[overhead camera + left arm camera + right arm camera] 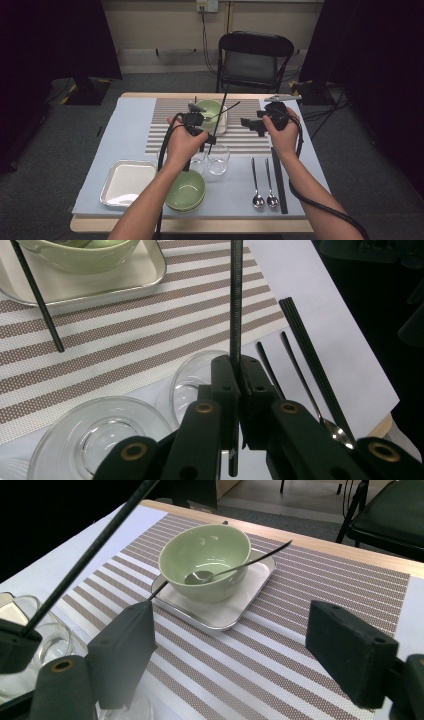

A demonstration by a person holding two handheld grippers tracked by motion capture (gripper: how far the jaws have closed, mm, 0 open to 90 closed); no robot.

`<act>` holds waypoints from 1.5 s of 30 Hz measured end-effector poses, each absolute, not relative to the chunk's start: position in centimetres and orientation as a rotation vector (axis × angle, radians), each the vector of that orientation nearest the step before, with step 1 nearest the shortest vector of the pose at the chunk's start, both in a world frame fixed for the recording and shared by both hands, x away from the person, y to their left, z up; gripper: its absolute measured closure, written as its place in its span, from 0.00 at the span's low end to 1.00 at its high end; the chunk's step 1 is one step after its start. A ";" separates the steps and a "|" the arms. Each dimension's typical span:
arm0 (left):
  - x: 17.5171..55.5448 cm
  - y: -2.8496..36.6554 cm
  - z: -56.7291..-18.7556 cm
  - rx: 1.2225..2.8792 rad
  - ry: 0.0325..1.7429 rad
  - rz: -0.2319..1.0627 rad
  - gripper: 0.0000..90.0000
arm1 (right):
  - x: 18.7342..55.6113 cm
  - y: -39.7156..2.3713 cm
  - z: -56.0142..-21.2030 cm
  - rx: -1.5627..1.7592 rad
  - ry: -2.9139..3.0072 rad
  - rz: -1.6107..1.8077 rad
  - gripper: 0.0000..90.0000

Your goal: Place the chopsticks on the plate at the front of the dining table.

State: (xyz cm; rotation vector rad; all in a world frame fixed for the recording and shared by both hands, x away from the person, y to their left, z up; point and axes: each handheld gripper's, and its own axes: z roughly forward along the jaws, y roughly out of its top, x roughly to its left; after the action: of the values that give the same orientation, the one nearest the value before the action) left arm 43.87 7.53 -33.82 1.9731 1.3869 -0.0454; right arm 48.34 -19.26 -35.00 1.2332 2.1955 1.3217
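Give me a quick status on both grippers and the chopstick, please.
Left gripper shut on a chopstick, held upright. Right gripper open, empty, facing the bowl with a spoon. Glasses below.

Two green bowls (186,190), three spoons (256,182), two glasses (218,160), two trays (127,182).

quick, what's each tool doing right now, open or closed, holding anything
Left tool: closed on a black chopstick, which stands upright between its jaws.
Right tool: open, jaws wide apart, nothing between them, above the striped placemat.
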 end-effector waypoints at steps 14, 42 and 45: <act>44.1 8.5 -33.8 1.950 1.418 -0.042 0.97 | 48.1 -21.1 -36.5 1.258 2.194 1.303 0.21; 44.4 10.1 -33.6 1.927 1.463 -0.010 0.97 | 47.8 -23.2 -38.9 1.265 2.217 1.226 0.21; 44.4 10.1 -33.6 1.928 1.466 -0.009 0.97 | 47.7 -23.4 -39.1 1.270 2.212 1.225 0.21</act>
State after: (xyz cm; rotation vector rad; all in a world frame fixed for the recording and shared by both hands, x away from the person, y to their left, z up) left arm 44.42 10.11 -33.56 1.9283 1.4661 -0.0085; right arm 47.71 -23.38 -39.08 1.2705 2.2117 1.2254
